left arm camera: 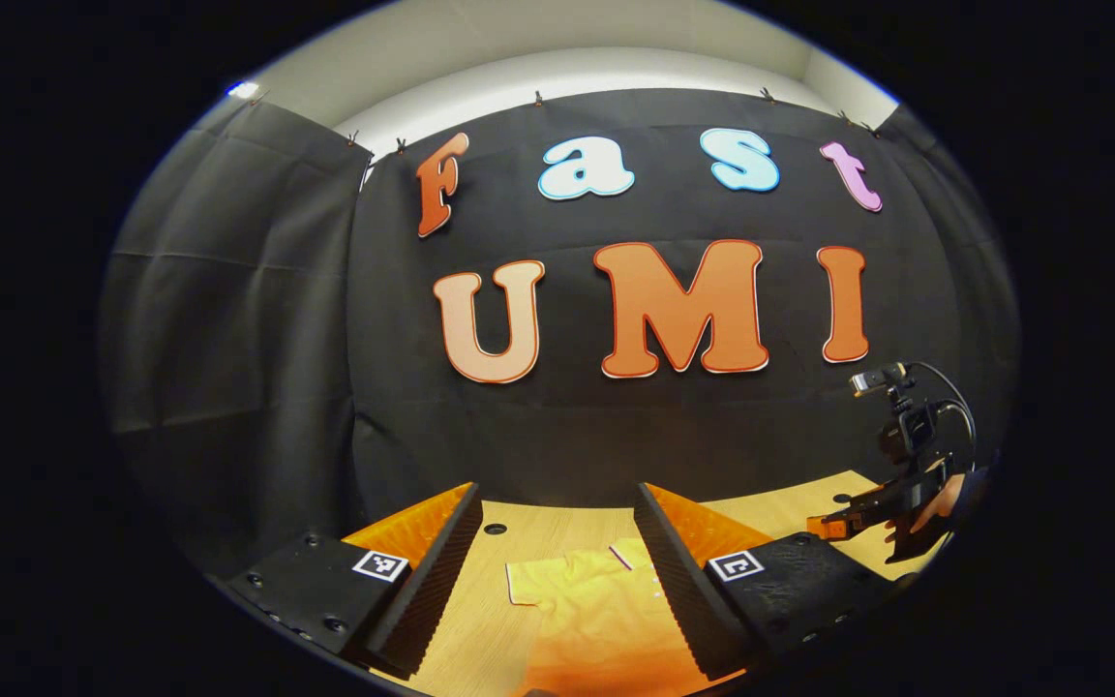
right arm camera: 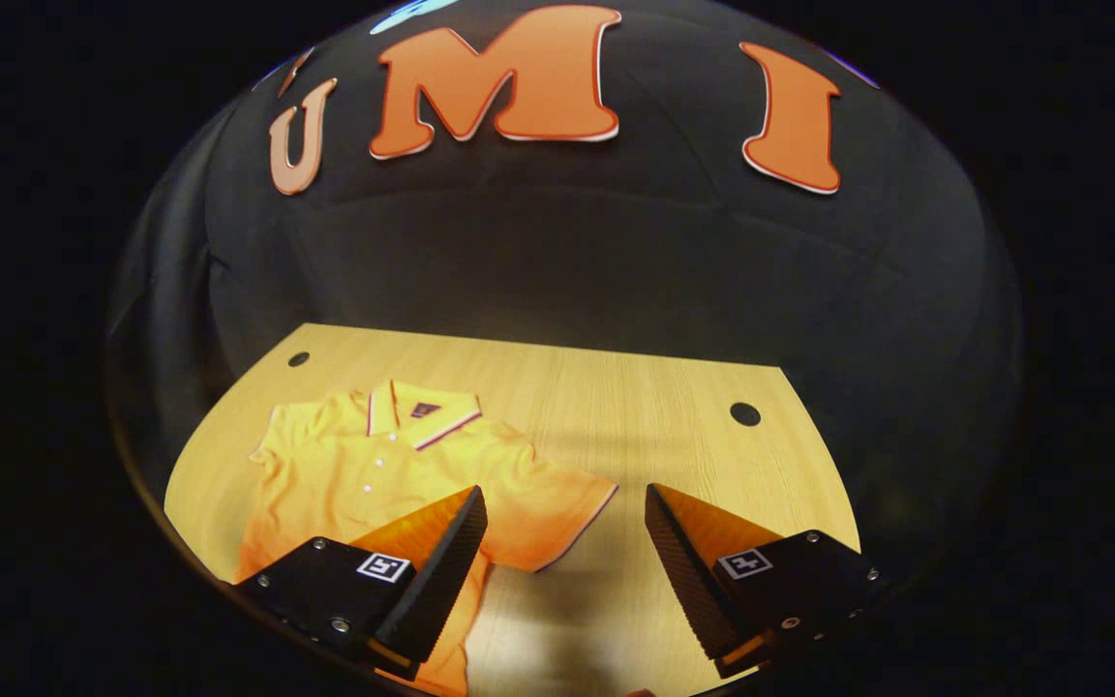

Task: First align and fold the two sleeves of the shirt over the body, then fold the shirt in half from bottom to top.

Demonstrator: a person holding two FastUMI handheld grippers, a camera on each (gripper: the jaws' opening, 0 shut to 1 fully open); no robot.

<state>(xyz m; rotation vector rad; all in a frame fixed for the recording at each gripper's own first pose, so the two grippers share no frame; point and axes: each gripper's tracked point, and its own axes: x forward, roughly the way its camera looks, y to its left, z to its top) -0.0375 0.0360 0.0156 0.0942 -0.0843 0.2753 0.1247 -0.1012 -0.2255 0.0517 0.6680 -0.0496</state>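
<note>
A yellow polo shirt lies face up on the wooden table, collar toward the far wall, its right sleeve spread outward. My right gripper hovers open above that sleeve's edge, nothing between its fingers. In the left gripper view, the shirt's left sleeve lies on the table between my fingers. My left gripper is open above it, holding nothing. The other gripper, held by a hand, shows at the far right of the left gripper view.
Two round holes sit in the tabletop near its far corners. The black cloth wall rises right behind the table's far edge. Bare wood stretches to the right of the shirt.
</note>
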